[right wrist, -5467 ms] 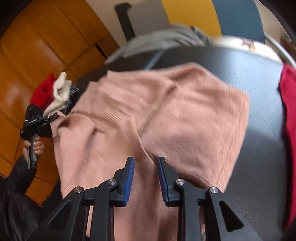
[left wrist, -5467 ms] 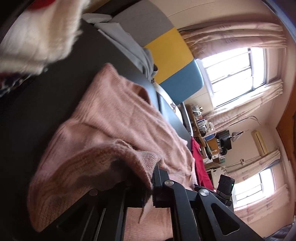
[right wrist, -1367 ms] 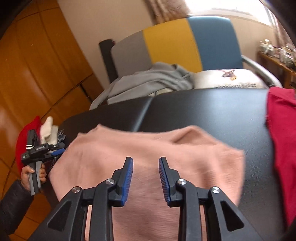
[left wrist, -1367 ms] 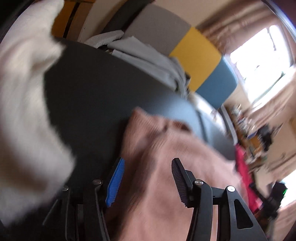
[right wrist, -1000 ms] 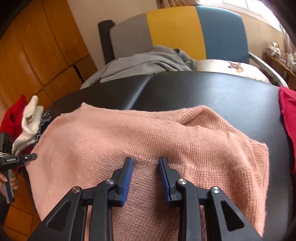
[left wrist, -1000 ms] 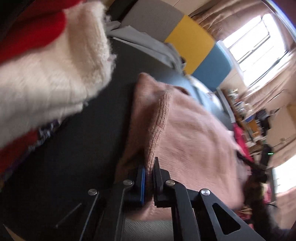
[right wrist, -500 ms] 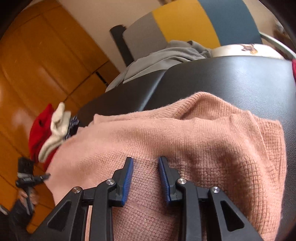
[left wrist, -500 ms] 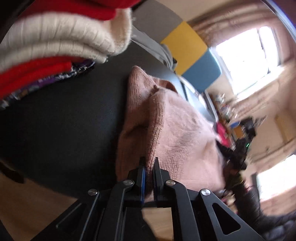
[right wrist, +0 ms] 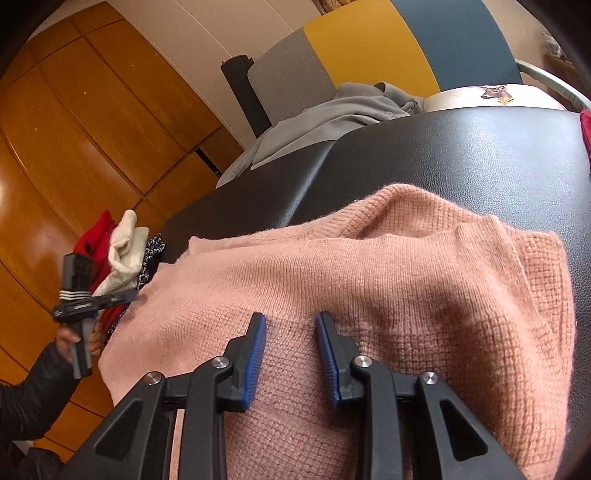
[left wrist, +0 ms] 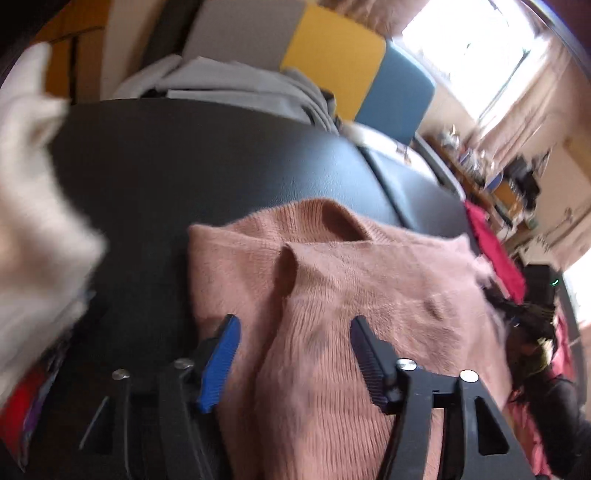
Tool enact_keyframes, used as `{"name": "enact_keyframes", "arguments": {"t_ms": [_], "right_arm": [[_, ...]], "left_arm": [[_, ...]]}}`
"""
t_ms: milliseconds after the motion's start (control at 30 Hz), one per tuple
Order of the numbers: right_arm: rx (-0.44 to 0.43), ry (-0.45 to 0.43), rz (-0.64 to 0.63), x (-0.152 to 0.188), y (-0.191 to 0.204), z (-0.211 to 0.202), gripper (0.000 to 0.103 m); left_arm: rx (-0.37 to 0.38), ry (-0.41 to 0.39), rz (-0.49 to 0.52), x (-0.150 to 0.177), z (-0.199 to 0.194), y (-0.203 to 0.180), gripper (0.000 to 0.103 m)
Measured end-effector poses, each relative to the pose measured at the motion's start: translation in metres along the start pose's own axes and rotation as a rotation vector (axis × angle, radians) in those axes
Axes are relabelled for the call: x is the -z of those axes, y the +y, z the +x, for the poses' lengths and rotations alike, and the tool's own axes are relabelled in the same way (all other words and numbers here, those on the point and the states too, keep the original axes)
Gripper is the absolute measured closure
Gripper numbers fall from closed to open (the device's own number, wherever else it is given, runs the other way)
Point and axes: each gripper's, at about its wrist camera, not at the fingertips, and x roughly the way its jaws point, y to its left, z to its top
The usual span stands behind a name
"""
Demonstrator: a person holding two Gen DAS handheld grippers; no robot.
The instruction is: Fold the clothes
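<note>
A pink knitted sweater [left wrist: 369, 295] lies folded on the black padded table [left wrist: 221, 166], neckline toward the far side. My left gripper [left wrist: 293, 320] hovers over the sweater's left part. Its jaws are opening, with a fold of the knit under the gap and neither pad pressing on it. In the right wrist view the sweater [right wrist: 406, 277] fills the middle. My right gripper [right wrist: 290, 316] stands over its near half, jaws a little apart, nothing pinched. The left gripper [right wrist: 129, 295] shows there at the sweater's left edge, held by a hand in a dark sleeve.
A stack of folded white and red clothes [right wrist: 122, 254] sits at the table's left end. A grey garment [right wrist: 351, 107] lies on the grey, yellow and blue chair [right wrist: 369, 33] behind. A red garment [left wrist: 491, 251] lies at the right. Wooden cabinets [right wrist: 92, 129] stand to the left.
The left gripper was shut on the sweater's edge; now its jaws stand apart, the edge is let go, and it has swung over the sweater. The right gripper has barely moved.
</note>
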Motion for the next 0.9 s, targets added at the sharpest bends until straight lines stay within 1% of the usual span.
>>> {"name": "enact_keyframes", "arguments": {"t_ms": [33, 100, 167, 200, 233, 300, 333, 400, 467, 533, 567, 600, 667, 700, 733, 767, 800, 833, 867, 900], "right_arm": [[-0.004, -0.001, 0.004, 0.0, -0.001, 0.0, 0.075], [-0.005, 0.002, 0.013, -0.001, -0.002, -0.001, 0.075], [0.021, 0.016, 0.001, -0.004, 0.003, 0.0, 0.075], [0.052, 0.017, -0.027, -0.005, 0.01, -0.001, 0.075], [0.084, 0.016, -0.057, -0.007, 0.017, -0.001, 0.072], [0.138, 0.007, -0.124, -0.007, 0.032, 0.0, 0.065], [0.161, 0.006, -0.152, -0.007, 0.038, 0.002, 0.064], [0.203, 0.01, -0.19, -0.005, 0.045, 0.009, 0.063], [0.208, 0.023, -0.194, -0.002, 0.044, 0.015, 0.061], [0.179, 0.017, -0.169, -0.002, 0.038, 0.014, 0.061], [0.16, 0.014, -0.152, -0.003, 0.034, 0.014, 0.061], [0.142, 0.01, -0.135, -0.003, 0.03, 0.013, 0.061], [0.117, 0.004, -0.111, -0.003, 0.024, 0.011, 0.061], [0.118, 0.003, -0.111, -0.003, 0.024, 0.011, 0.061], [0.123, 0.003, -0.116, -0.003, 0.025, 0.012, 0.061], [0.128, 0.003, -0.121, -0.003, 0.026, 0.013, 0.06], [0.133, 0.002, -0.126, -0.003, 0.027, 0.013, 0.059], [0.138, 0.002, -0.131, -0.003, 0.028, 0.014, 0.059], [0.143, 0.001, -0.136, -0.003, 0.028, 0.014, 0.059], [0.142, 0.0, -0.135, -0.003, 0.029, 0.014, 0.059]], "left_arm": [[-0.024, 0.017, 0.031, -0.003, 0.006, -0.004, 0.097], [-0.062, 0.004, 0.05, -0.006, 0.01, -0.01, 0.098], [-0.066, -0.071, 0.05, -0.009, -0.005, -0.014, 0.098], [-0.066, -0.108, 0.036, -0.011, -0.014, -0.012, 0.098], [-0.073, -0.133, 0.019, -0.013, -0.02, -0.008, 0.098], [-0.108, -0.141, -0.001, -0.012, -0.023, 0.004, 0.098], [-0.12, -0.136, -0.01, -0.011, -0.022, 0.008, 0.098], [-0.149, -0.094, -0.005, -0.007, -0.01, 0.011, 0.098], [-0.196, -0.063, 0.022, 0.004, 0.003, 0.011, 0.097], [-0.213, -0.093, 0.028, 0.012, 0.006, 0.009, 0.097], [-0.216, -0.102, 0.012, 0.015, 0.003, 0.009, 0.096], [-0.219, -0.111, -0.005, 0.019, 0.001, 0.01, 0.093], [-0.234, -0.122, -0.037, 0.021, -0.002, 0.009, 0.091], [-0.265, -0.134, -0.047, 0.019, -0.005, 0.007, 0.083], [-0.325, -0.161, -0.049, 0.02, -0.012, 0.001, 0.078], [-0.365, -0.194, -0.047, 0.023, -0.021, -0.007, 0.075], [-0.382, -0.244, -0.048, 0.022, -0.031, -0.015, 0.074], [-0.384, -0.298, -0.052, 0.022, -0.042, -0.025, 0.071], [-0.364, -0.335, -0.05, 0.024, -0.05, -0.036, 0.063], [-0.322, -0.353, -0.034, 0.025, -0.052, -0.05, 0.053]]}}
